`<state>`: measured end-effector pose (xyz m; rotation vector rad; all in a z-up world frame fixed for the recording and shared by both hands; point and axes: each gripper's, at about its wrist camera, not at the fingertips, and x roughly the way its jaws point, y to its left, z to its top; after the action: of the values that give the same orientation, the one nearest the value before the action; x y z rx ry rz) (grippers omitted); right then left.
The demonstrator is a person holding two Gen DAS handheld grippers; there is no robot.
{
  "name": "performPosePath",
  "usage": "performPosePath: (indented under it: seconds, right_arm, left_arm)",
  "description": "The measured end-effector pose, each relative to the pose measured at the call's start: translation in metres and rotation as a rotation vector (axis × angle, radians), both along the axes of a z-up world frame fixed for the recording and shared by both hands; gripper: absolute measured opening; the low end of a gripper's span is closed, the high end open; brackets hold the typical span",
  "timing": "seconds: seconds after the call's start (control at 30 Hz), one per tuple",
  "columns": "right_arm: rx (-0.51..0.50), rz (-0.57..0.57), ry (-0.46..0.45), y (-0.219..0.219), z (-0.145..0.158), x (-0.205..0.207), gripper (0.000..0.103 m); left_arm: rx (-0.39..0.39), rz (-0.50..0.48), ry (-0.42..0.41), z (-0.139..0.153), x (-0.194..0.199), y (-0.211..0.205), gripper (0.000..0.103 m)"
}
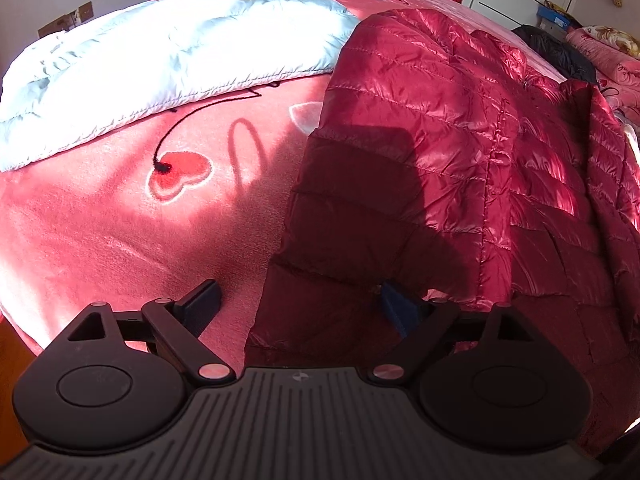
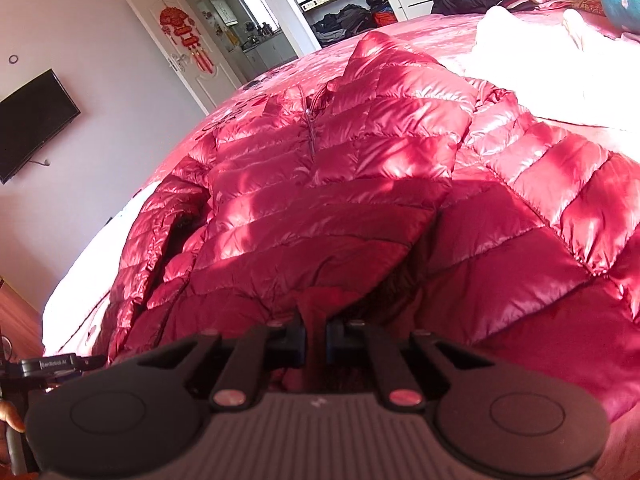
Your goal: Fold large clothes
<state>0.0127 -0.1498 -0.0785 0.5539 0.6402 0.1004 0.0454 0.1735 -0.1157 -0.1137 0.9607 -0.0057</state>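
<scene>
Bed (image 1: 100,240): covered by a pink plush blanket with red heart motifs; carries all garments listed below.

Red quilted down jacket (image 2: 340,184): glossy, zipped front facing up, spread across the bed, collar toward the far side. One sleeve lies along its edge in the left wrist view (image 1: 400,140); part of it sits in shadow.

Pale grey-blue padded garment (image 1: 160,64): lies flat on the bed beside the jacket, brightly sunlit, touching or just overlapping the jacket's far sleeve edge.

Black cord (image 1: 192,120): trails from beneath the pale garment across the blanket, ending on a heart motif.

Left hand-held gripper (image 1: 298,304): jaws spread wide, nothing pinched; one finger over the blanket, the other over the jacket's near hem.

Right hand-held gripper (image 2: 316,336): jaws narrow, pinching a fold of the red jacket's near edge between the pads.
</scene>
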Motion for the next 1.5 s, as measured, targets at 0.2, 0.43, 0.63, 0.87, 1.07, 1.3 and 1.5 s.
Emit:
performPosePath:
  seconds: [0.2, 0.43, 0.63, 0.87, 1.07, 1.3, 1.5]
  right_arm:
    - [0.063, -0.069, -0.036, -0.024, 0.012, -0.002, 0.004]
    - [0.23, -0.13, -0.086, -0.053, 0.024, -0.002, 0.003]
    - [0.418, -0.186, -0.165, -0.088, 0.046, 0.005, 0.003]
    - [0.48, -0.299, -0.323, -0.15, 0.096, 0.025, 0.003]
    - [0.321, -0.447, -0.429, -0.209, 0.139, 0.044, 0.003]
    - [0.125, -0.701, -0.364, -0.278, 0.123, 0.06, 0.003]
    - [0.022, -0.864, -0.188, -0.32, 0.071, 0.07, 0.003]
  left_arm:
    - [0.026, -0.056, -0.018, -0.002, 0.005, -0.01, 0.077]
    - [0.03, -0.067, -0.067, 0.016, 0.004, -0.029, 0.011]
    - [0.008, 0.012, -0.173, 0.058, 0.017, -0.017, 0.007]
    - [0.06, 0.117, -0.32, 0.13, 0.063, 0.01, 0.006]
    - [0.154, 0.223, -0.368, 0.16, 0.118, 0.029, 0.006]
    - [0.258, 0.342, -0.287, 0.131, 0.173, 0.051, 0.007]
    - [0.302, 0.42, -0.207, 0.09, 0.176, 0.072, 0.008]
